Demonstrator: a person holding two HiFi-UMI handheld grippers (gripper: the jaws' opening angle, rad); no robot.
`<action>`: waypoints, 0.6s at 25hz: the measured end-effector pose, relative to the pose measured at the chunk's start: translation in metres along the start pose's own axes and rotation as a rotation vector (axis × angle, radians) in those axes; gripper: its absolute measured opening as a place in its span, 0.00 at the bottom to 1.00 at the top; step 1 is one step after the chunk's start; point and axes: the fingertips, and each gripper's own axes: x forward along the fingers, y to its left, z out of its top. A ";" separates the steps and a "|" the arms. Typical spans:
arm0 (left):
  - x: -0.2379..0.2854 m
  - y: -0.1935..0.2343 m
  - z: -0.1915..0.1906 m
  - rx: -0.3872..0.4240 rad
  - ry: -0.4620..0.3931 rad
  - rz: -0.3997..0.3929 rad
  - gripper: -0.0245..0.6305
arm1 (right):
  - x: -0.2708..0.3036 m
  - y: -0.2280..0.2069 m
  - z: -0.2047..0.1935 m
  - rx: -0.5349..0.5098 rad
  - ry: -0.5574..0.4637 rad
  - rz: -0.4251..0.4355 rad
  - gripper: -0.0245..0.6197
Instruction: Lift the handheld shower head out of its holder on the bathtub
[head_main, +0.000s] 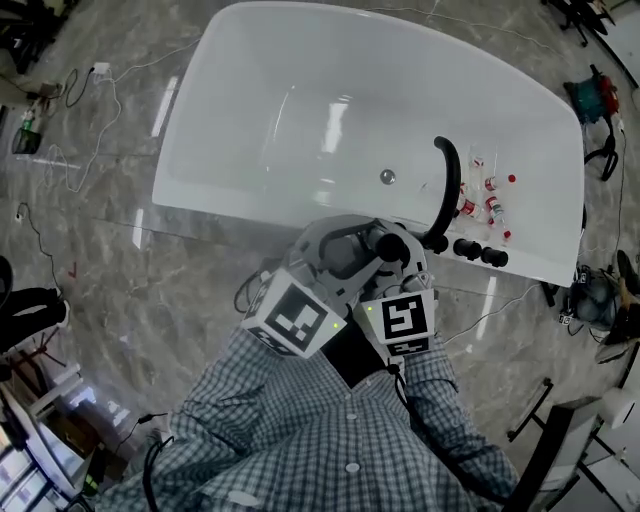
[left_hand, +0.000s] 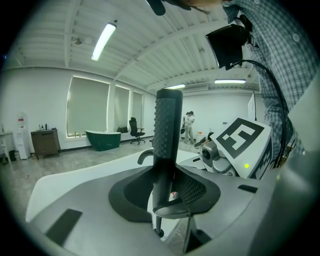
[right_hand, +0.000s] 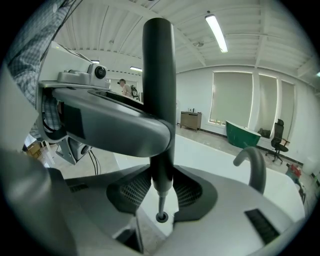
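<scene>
Right gripper view: shower head (right_hand: 159, 75) stands upright between the right tool (right_hand: 162, 186) pads, pinched. Its thin stem drops just below the tool into the holder ring (right_hand: 161, 217) on the bathtub (head_main: 175, 170) rim. Left tool (left_hand: 165, 190) also clamps the handle, just beside the right one. My read: rigid, light, smooth finish probably slick (the dimpled section looks grippier). Hold mid-handle, pull straight up.

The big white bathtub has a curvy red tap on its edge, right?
No. The big white oval bathtub does have a curved tap on its rim, but the tap is black, not red. The head view shows it.
</scene>
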 end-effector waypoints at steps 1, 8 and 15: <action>-0.002 -0.001 0.005 -0.004 -0.005 -0.001 0.22 | -0.004 0.000 0.004 0.000 -0.001 -0.002 0.24; -0.017 -0.007 0.043 -0.037 -0.048 0.011 0.22 | -0.031 0.001 0.033 0.009 -0.018 -0.005 0.24; -0.029 -0.016 0.081 -0.012 -0.096 0.010 0.22 | -0.057 -0.002 0.064 0.021 -0.053 -0.022 0.24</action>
